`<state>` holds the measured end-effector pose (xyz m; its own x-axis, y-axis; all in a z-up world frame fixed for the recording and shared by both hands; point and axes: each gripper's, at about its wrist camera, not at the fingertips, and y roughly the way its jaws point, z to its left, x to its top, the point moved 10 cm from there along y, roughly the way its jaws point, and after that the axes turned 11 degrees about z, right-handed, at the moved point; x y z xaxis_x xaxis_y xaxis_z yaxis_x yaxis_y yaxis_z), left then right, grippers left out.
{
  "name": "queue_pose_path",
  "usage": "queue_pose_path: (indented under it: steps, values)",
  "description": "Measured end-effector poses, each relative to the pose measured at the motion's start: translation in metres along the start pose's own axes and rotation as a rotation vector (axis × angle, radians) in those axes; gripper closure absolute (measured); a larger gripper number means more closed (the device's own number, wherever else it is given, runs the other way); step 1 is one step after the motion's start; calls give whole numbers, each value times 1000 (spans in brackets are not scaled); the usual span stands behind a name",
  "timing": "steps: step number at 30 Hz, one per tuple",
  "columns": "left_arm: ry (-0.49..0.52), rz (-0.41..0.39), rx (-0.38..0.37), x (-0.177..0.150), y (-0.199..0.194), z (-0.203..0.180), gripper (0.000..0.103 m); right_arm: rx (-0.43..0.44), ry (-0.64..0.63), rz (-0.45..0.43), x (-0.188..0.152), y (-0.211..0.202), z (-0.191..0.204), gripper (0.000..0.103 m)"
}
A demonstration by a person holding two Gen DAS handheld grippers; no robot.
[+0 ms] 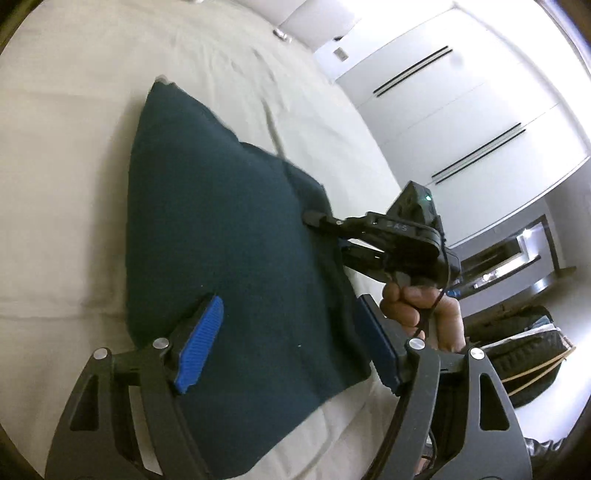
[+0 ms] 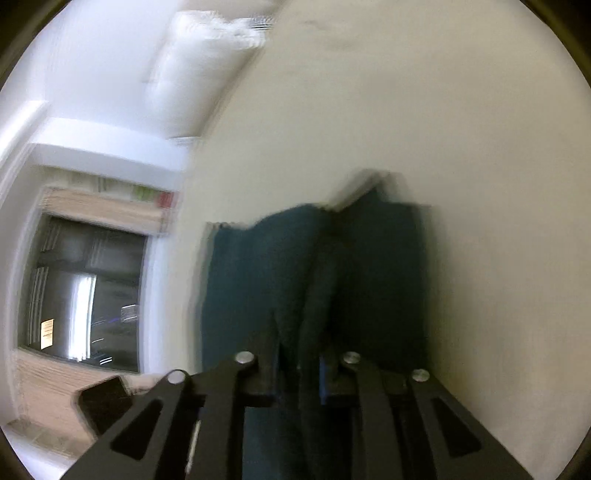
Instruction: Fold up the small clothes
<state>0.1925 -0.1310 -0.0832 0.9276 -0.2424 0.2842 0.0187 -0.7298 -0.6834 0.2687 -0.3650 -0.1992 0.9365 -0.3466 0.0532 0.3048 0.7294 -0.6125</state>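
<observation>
A dark teal garment (image 1: 221,229) lies flat on the cream bed sheet (image 1: 66,184). My left gripper (image 1: 291,339) hangs over its near end, open, its blue pads (image 1: 199,343) wide apart with nothing pressed between them. At the cloth's right edge a hand (image 1: 421,310) holds my right gripper (image 1: 328,234). In the blurred right wrist view the garment (image 2: 384,266) stretches away, and a raised ridge of it runs into my right gripper (image 2: 299,373), which is shut on that fold.
White wardrobe doors (image 1: 461,110) stand past the bed's right side, with a dark bag (image 1: 528,354) on the floor below them. A small object (image 1: 281,35) lies at the bed's far end. A dark window (image 2: 85,288) and a white pillow (image 2: 199,55) show in the right wrist view.
</observation>
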Motion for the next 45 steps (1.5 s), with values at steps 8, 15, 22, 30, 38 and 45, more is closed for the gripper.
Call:
queue_pose_path:
  steps: [8,15,22,30,38,45]
  values:
    - [59,-14,53,-7,4,-12,30,79,-62,-12,-32,3,38,46]
    - [44,-11,43,-1,8,-17,30,-24,-65,21,-27,16,38,87]
    - [53,5,31,14,31,-23,30,20,-93,-28,-22,-13,51,88]
    - [96,34,33,10,46,-27,30,-13,-41,-45,-22,-19,3,89]
    - [125,37,82,9,52,-25,30,34,-3,-78,-29,-18,-2,85]
    - [152,-16,142,14,47,-27,30,-118,-69,-115,-65,-40,18,67]
